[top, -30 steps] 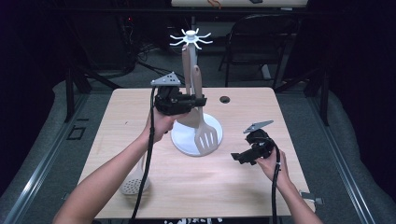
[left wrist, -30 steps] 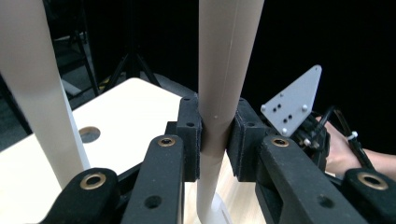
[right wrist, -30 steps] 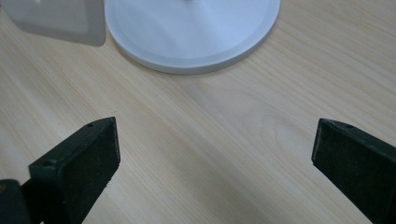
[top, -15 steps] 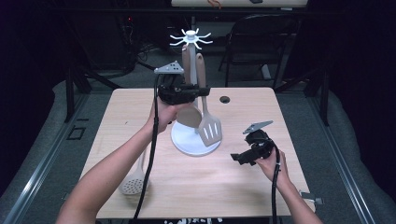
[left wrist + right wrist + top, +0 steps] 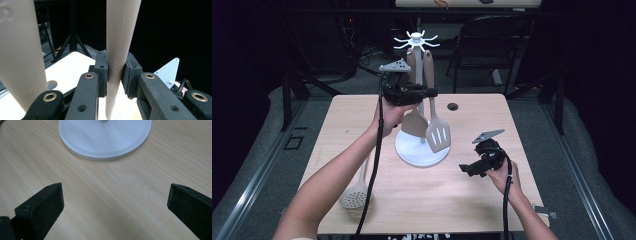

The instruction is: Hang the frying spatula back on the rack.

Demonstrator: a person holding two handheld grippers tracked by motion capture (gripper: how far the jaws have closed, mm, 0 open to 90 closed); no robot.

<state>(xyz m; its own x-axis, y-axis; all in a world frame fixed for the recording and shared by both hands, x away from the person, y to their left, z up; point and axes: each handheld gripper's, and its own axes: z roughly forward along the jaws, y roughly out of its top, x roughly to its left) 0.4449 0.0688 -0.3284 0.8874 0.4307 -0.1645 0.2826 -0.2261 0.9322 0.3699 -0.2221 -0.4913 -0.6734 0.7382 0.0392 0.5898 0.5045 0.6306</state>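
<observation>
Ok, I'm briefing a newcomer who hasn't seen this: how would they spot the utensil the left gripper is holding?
Find the white hook stand mid-table. Two beige utensils hang beside its pole; the left gripper clamps the slotted spatula. Its blade has slits, while the neighbouring spatula is solid.

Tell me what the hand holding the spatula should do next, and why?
Probably lift a little more toward the hooks. The left gripper is clamped on the slotted spatula, whose handle top sits just under the rack's white hooks.

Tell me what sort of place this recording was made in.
Probably a recording studio or lab rather than a kitchen: a bare wooden table stands among black drapes, with a folding chair and stand legs behind. A utensil rack is the prop.
</observation>
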